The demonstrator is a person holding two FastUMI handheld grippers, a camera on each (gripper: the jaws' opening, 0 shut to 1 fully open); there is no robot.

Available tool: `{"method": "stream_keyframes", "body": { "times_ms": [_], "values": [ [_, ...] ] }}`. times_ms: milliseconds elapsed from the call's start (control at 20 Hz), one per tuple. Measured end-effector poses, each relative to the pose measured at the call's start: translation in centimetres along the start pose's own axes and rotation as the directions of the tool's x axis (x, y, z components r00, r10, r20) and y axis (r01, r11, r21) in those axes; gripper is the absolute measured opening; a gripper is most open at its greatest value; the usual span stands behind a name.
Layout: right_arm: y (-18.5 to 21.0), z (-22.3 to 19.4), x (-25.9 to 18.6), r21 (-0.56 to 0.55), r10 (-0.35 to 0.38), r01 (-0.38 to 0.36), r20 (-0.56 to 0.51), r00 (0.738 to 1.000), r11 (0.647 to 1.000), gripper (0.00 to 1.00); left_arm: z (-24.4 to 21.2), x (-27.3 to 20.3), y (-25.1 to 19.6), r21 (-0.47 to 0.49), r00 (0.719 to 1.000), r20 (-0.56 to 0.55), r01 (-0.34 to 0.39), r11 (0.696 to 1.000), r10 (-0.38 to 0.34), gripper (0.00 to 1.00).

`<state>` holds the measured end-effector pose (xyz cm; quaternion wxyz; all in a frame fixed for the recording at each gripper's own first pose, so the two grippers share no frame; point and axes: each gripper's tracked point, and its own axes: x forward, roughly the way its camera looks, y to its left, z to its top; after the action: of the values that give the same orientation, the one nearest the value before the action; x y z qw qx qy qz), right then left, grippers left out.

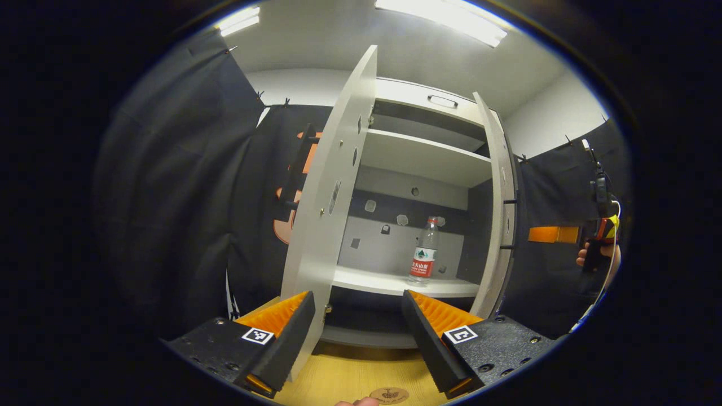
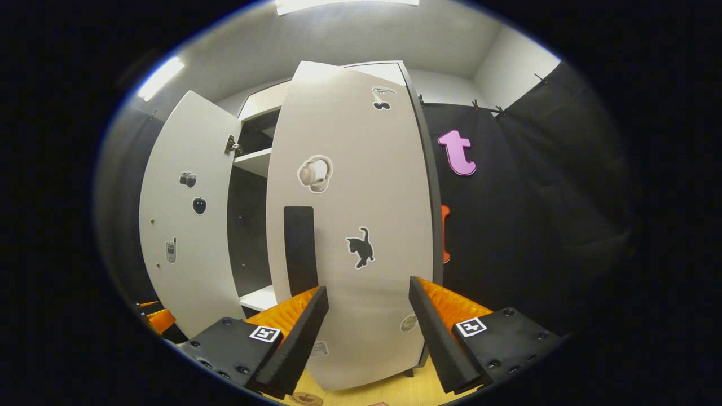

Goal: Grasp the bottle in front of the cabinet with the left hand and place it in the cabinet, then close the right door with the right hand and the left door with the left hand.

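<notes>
Two doors of the cabinet [image 1: 428, 101] stand at different angles. In the left gripper view the left door [image 1: 330, 186] is swung wide open and seen almost edge-on, and the right door [image 1: 499, 208] is also seen from its inner side, partly open. Between them, on the lower shelf [image 1: 372, 280], the bottle [image 1: 426, 251] stands upright, with a red label, near the right inner wall. The left gripper [image 1: 358, 316] is held in front of the cabinet, over the wooden table [image 1: 350, 378]; its fingers are spread apart and touch nothing, and the edge of the left door shows between them. At the far right of this view a hand [image 1: 601, 254] holds the other tool.

In the right gripper view the right door [image 2: 352, 225] faces the camera with its outer side, where a dark handle [image 2: 299, 248] and a cat sticker [image 2: 361, 248] are seen. The right gripper [image 2: 366, 321] is just before this door, its fingers wide apart and holding nothing. I cannot tell if they touch the door.
</notes>
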<state>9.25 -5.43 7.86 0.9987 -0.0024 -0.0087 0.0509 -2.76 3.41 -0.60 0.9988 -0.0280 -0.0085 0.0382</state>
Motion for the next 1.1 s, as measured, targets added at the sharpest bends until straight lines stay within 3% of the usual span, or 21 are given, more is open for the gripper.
{"method": "stream_keyframes", "body": {
  "times_ms": [200, 450, 850, 1100],
  "values": [
    [2.2, -1.0, 1.4, 0.017, 0.048, -0.048, -0.024, 0.999, 0.999, 0.96, 1.7, -0.4, 1.3, -0.005, 0.998, 0.052, -0.038, 0.999, 0.038, 0.94],
    [2.8, -2.3, 2.9, 0.031, 0.043, -0.041, -0.057, 0.997, 0.999, 0.97, 4.7, -1.3, 5.0, -0.05, 0.983, 0.125, -0.13, 0.99, 0.135, 0.94],
    [3.6, -2.4, 3.9, 0.025, 0.046, -0.045, -0.049, 0.998, 0.999, 1.0, 7.2, -1.8, 11.8, -0.06, 0.944, 0.168, -0.279, 0.958, 0.285, 0.97],
    [3.6, -2.7, 3.1, 0.023, 0.033, -0.032, -0.055, 0.998, 0.999, 0.97, 9.0, 0.0, 15.7, -0.083, 0.911, 0.198, -0.353, 0.932, 0.362, 0.94]
  ]
}}
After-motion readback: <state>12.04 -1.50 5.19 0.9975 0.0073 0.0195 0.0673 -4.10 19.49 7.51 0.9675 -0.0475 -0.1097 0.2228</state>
